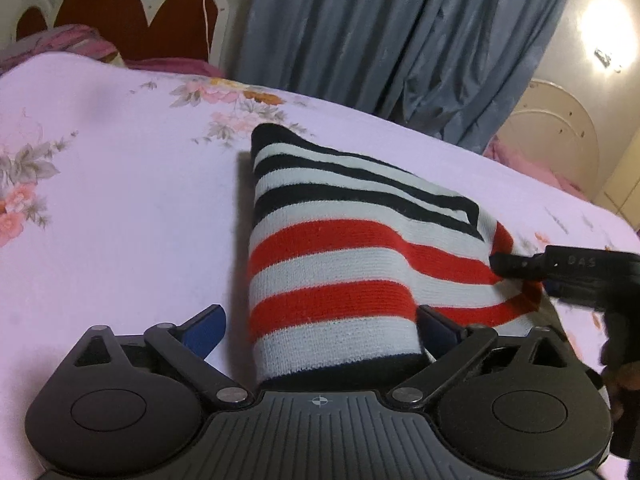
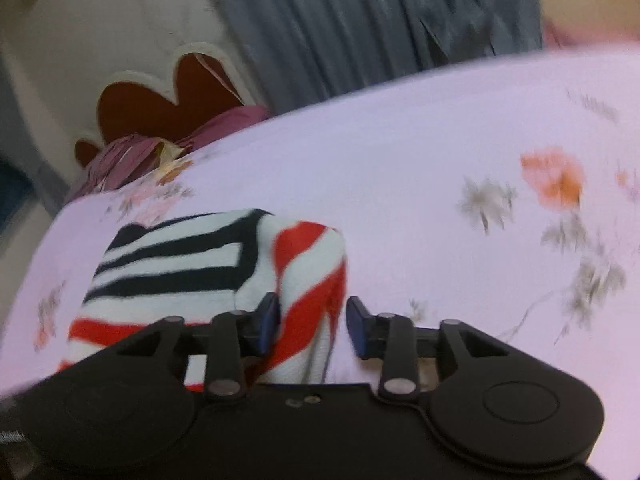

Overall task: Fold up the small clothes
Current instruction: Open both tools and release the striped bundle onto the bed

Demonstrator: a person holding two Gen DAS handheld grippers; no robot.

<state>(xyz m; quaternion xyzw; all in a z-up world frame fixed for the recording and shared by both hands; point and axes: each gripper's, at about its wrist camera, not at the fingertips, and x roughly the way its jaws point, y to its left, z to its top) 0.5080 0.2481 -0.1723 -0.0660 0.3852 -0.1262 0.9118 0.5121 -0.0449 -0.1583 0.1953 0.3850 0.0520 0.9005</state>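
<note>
so i've got a claw in each hand over the bed [image 1: 100, 208], which has that pale pink sheet with the flower print on it. the thing i'm folding is a small striped knit [image 1: 340, 264], black and white bands at the far end, red and white bands closer to me. it's lying on the sheet roughly mid-bed, already doubled over, with a folded flap of the black stripes sitting on top toward the right side.

my left claw [image 1: 320, 328] is spread wide. the near end of the knit sits between the two blue pads [image 1: 204, 332], but the left pad is clear of the cloth, resting out over bare sheet, so it's not gripping anything. the right pad is right up against the fabric edge.

my right claw [image 2: 312, 328] shows up from the left one's camera too, coming in from the right edge with a black finger touching the red-striped corner of the knit. from its own camera the view is pretty blurry. the jaws are only partly apart, and a bunched fold of red and white fabric stands between them. the left pad [image 2: 268, 320] looks pressed into the cloth, the right pad has a visible gap to it, so i wouldn't call it a pinch.

behind the bed there's a blue-grey curtain [image 1: 380, 40] and a white headboard with dark red scalloped panels [image 1: 120, 12], plus some purplish bedding [image 2: 132, 152] bunched near it.
</note>
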